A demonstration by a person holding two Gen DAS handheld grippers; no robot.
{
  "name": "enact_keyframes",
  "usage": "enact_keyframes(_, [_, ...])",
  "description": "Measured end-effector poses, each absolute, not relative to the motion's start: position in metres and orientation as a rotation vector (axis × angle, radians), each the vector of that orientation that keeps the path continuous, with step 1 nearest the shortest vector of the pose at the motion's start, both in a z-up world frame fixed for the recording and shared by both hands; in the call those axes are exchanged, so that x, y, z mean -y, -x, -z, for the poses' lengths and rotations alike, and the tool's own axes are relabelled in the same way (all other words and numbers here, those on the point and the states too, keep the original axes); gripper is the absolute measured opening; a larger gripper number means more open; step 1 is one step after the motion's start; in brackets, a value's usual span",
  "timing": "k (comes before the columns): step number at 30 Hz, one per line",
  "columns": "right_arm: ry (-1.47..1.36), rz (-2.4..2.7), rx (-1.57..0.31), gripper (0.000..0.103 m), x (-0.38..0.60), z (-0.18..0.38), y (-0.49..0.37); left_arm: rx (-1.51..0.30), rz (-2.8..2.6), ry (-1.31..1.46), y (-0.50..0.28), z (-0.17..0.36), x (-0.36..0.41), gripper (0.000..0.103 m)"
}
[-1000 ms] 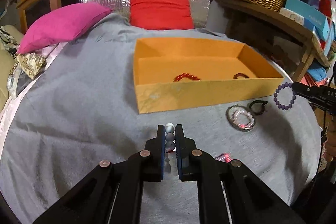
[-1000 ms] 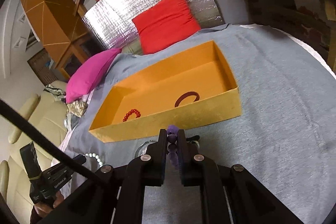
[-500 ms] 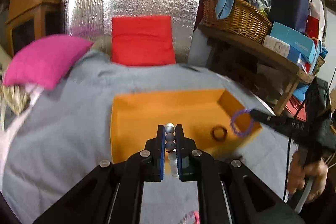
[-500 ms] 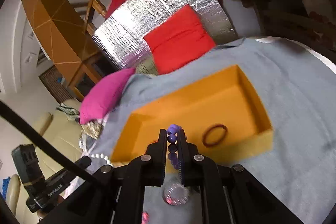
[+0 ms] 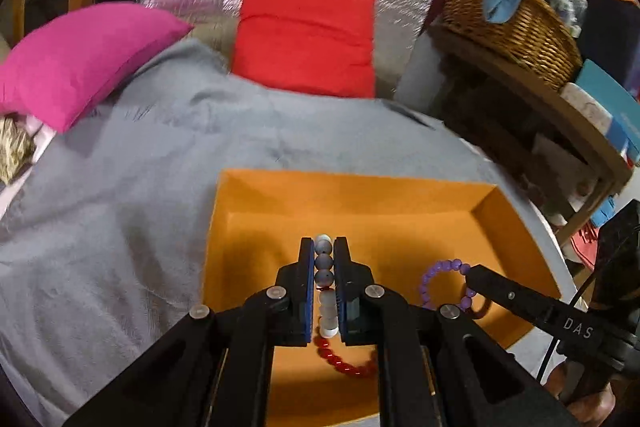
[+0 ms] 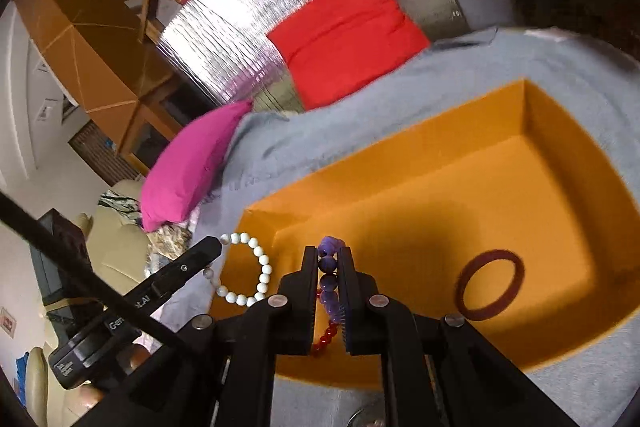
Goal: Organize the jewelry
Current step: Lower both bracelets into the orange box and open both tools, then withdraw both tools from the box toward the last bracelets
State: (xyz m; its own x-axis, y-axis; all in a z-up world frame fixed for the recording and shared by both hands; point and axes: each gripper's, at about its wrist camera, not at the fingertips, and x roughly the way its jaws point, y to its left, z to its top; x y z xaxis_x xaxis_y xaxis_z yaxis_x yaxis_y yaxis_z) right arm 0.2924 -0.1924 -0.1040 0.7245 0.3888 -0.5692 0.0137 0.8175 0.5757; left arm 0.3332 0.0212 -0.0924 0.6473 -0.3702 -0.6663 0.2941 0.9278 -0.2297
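Observation:
An open orange box lies on the grey cloth. My left gripper is shut on a white and grey bead bracelet and holds it over the box's left part; the bracelet also shows in the right wrist view. My right gripper is shut on a purple bead bracelet, held over the box; it also shows in the left wrist view. A red bead bracelet and a dark red bangle lie on the box floor.
A red cushion and a pink cushion lie at the far edge of the grey cloth. A wicker basket stands on a wooden shelf at the right. A silver foil panel stands behind.
Both grippers have lifted off the cloth and moved forward over the orange box, each carrying its bracelet. The bracelets left on the cloth have dropped out of view.

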Motion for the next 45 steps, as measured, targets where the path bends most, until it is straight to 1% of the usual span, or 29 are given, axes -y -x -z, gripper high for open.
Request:
enact_keyframes(8, [-0.557, -0.170, -0.815, 0.011, 0.184, 0.124, -0.302, -0.853, 0.311, 0.042, -0.333, 0.109, -0.019, 0.010])
enact_keyframes(9, [-0.543, -0.151, -0.803, 0.014, 0.186, 0.123, -0.300, -0.862, 0.296, 0.028, -0.331, 0.109, -0.018, 0.012])
enact_keyframes(10, [-0.535, -0.137, -0.797, 0.014, 0.189, 0.121, -0.298, -0.865, 0.289, 0.017, -0.330, 0.109, -0.017, 0.014])
enact_keyframes(11, [-0.538, -0.119, -0.797, 0.014, 0.193, 0.120, -0.296, -0.861, 0.288, 0.007, -0.326, 0.107, -0.016, 0.018])
enact_keyframes(12, [-0.552, -0.111, -0.796, 0.020, 0.197, 0.119, -0.294, -0.853, 0.288, -0.001, -0.322, 0.104, -0.015, 0.026])
enact_keyframes(13, [-0.567, -0.101, -0.792, 0.024, 0.203, 0.117, -0.291, -0.844, 0.288, -0.005, -0.318, 0.100, -0.013, 0.031])
enact_keyframes(14, [-0.571, -0.092, -0.783, 0.024, 0.208, 0.114, -0.288, -0.827, 0.289, -0.011, -0.313, 0.095, -0.012, 0.035])
enact_keyframes(19, [-0.561, -0.077, -0.724, 0.025, 0.233, 0.091, -0.262, -0.745, 0.303, -0.014, -0.287, 0.063, -0.010, 0.038])
enact_keyframes(23, [-0.570, -0.067, -0.698, 0.025, 0.258, 0.076, -0.230, -0.715, 0.312, 0.007, -0.265, 0.045, -0.007, 0.040])
enact_keyframes(24, [-0.572, -0.066, -0.694, 0.027, 0.263, 0.073, -0.223, -0.710, 0.317, 0.008, -0.257, 0.041, -0.005, 0.040])
enact_keyframes(26, [-0.584, -0.055, -0.686, 0.040, 0.276, 0.067, -0.205, -0.706, 0.322, -0.002, -0.244, 0.038, -0.001, 0.041])
enact_keyframes(27, [-0.595, -0.049, -0.677, 0.054, 0.283, 0.064, -0.194, -0.707, 0.324, -0.007, -0.239, 0.037, 0.001, 0.044])
enact_keyframes(28, [-0.604, -0.044, -0.660, 0.058, 0.290, 0.061, -0.185, -0.711, 0.327, -0.017, -0.230, 0.037, 0.003, 0.046])
enact_keyframes(30, [-0.619, -0.029, -0.644, 0.058, 0.302, 0.057, -0.168, -0.720, 0.327, -0.036, -0.215, 0.042, 0.005, 0.053])
enact_keyframes(33, [-0.696, -0.032, -0.650, 0.058, 0.319, 0.057, -0.145, -0.758, 0.325, -0.075, -0.195, 0.060, 0.006, 0.057])
enact_keyframes(35, [-0.731, -0.027, -0.653, 0.058, 0.326, 0.057, -0.132, -0.799, 0.331, -0.048, -0.185, 0.076, 0.001, 0.058])
enact_keyframes(39, [-0.740, -0.028, -0.665, 0.058, 0.325, 0.075, -0.111, -0.964, 0.328, 0.033, -0.184, 0.121, -0.005, 0.059])
enact_keyframes(42, [-0.784, -0.026, -0.803, 0.058, 0.316, 0.101, -0.126, -0.961, 0.334, -0.007, -0.188, 0.126, 0.002, 0.059])
enact_keyframes(45, [-0.771, -0.061, -0.848, 0.058, 0.305, 0.108, -0.143, -0.942, 0.347, -0.050, -0.191, 0.123, 0.003, 0.059])
